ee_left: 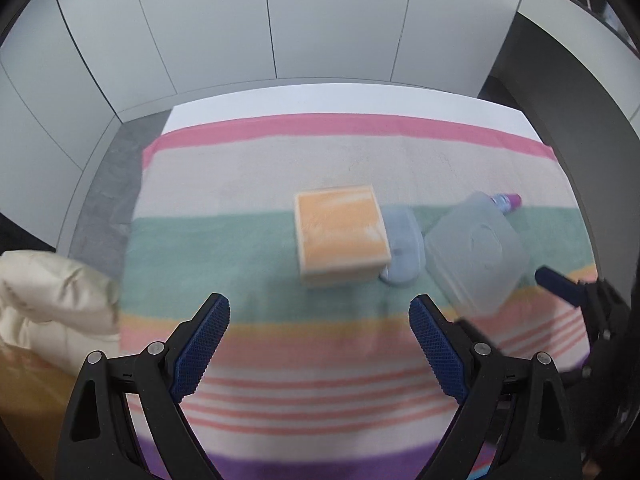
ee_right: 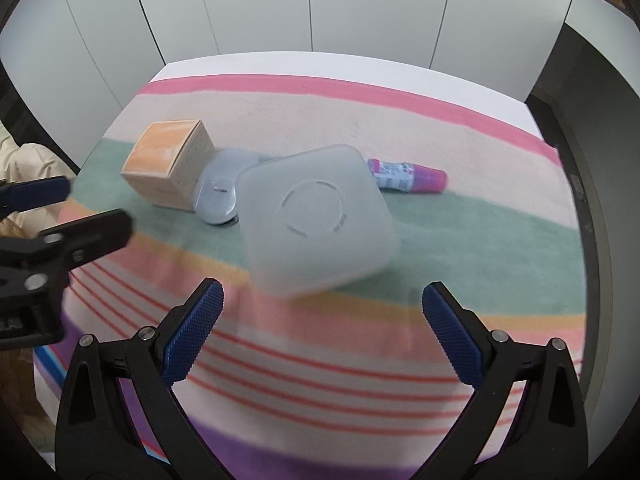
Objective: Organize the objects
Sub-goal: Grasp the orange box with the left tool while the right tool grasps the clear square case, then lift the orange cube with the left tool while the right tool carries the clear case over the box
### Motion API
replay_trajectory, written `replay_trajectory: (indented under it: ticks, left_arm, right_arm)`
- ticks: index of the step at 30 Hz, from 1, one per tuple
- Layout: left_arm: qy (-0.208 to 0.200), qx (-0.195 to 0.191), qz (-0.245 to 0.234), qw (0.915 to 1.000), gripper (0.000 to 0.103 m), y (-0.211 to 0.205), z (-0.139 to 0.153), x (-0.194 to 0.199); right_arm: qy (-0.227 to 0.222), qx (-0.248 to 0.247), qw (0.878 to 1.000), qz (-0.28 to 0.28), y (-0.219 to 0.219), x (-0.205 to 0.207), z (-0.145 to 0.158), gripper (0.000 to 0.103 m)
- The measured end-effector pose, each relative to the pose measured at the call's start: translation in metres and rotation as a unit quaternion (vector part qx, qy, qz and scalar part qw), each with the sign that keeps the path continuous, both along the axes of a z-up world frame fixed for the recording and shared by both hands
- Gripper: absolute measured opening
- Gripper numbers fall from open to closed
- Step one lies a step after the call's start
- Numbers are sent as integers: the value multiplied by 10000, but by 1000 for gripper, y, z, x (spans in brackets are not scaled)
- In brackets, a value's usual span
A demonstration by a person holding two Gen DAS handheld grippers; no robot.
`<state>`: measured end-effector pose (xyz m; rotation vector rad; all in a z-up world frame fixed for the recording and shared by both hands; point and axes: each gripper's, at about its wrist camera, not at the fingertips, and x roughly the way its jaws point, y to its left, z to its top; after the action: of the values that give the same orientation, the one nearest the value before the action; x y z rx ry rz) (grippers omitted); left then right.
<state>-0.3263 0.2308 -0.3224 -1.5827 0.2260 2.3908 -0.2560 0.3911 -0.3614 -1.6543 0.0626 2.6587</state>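
An orange-topped box sits mid-table on the striped towel. A pale blue mouse-like object lies against its right side. A translucent white square container sits to the right of that. A small bottle with a pink cap lies on its side behind it. My left gripper is open and empty, in front of the box. My right gripper is open and empty, just in front of the container.
White cabinet panels stand behind the table. A cream cushion lies off the table's left edge. The right gripper's fingers show at the right of the left wrist view; the left gripper shows at the left of the right wrist view.
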Motion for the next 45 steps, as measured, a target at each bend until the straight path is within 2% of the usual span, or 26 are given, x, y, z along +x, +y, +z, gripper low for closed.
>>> replay_trajectory:
  ticks: [4,6,8,9,13,26,31,35,45]
  left_arm:
    - [80,45,120,9999,92,8,-17,-18]
    - [162,-24,147,9998,87,11,-22,-23]
    - [259,99,149,9995,62,12,-24,-26]
    - [306,196,157,9992,52,11,-22,-26]
    - [507,166,180,9984,52,10,-14,-23]
    - [677,-149,-65,9976,52,6,26,5]
    - [731,-273,-126,9969,52,3,49,26]
    - [783,-209,-154,9966,53,-4,73,45]
    - [945,-342,-144,9948,53,-19,135,105]
  right_arm:
    - [53,-9,10000,21,-4,-9,-9,101]
    - [123,-22,9999,44,-6,-11,-10,99]
    - [168,178,9997,24,-8,-14,-12,86]
    - [186,271,9995,23,-9,-14,-12,85]
    - [343,269,9990,-67,-6,-11,-7,84]
    - [482,137,9986,-178,-5,2,25,84]
    - [580,97,9980,-214,-1,22,50,84]
    - [692,57,9973,-248,-2,40,73,84]
    - [897,2,9955,-322,-8,94,125,84]
